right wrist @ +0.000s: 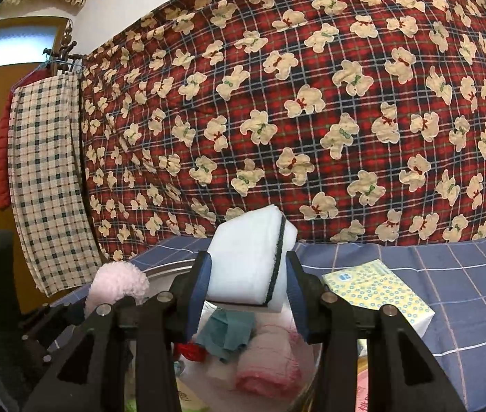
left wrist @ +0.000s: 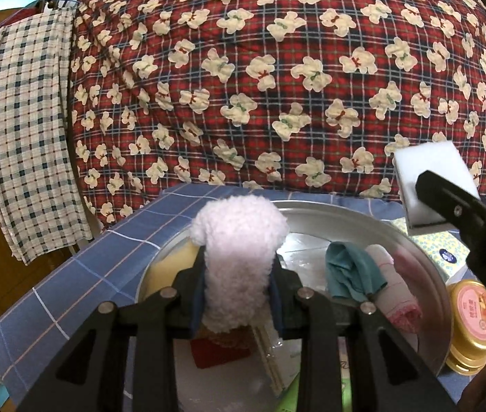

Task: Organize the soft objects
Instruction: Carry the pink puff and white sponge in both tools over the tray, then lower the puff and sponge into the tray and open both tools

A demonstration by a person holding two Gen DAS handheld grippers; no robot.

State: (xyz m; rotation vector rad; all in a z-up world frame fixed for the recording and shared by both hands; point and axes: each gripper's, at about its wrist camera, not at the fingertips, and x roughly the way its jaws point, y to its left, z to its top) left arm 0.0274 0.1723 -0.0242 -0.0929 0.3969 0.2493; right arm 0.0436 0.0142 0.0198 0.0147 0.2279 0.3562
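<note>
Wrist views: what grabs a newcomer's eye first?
The red plaid bear-print blanket fills the whole background behind the table. Up front, the left gripper is clamped on a fluffy pink sock above the metal basin, while the right gripper pinches a white sponge over the same basin. A teal cloth and pink rolled towel lie inside.

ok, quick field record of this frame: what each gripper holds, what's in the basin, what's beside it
left gripper: shut on fluffy pink cloth, above basin
right gripper: shut on white sponge, above basin
metal basin: teal cloth, rolled pink towel
beside basin: tissue pack, gold-lidded jar
surface: blue checked cover
</note>
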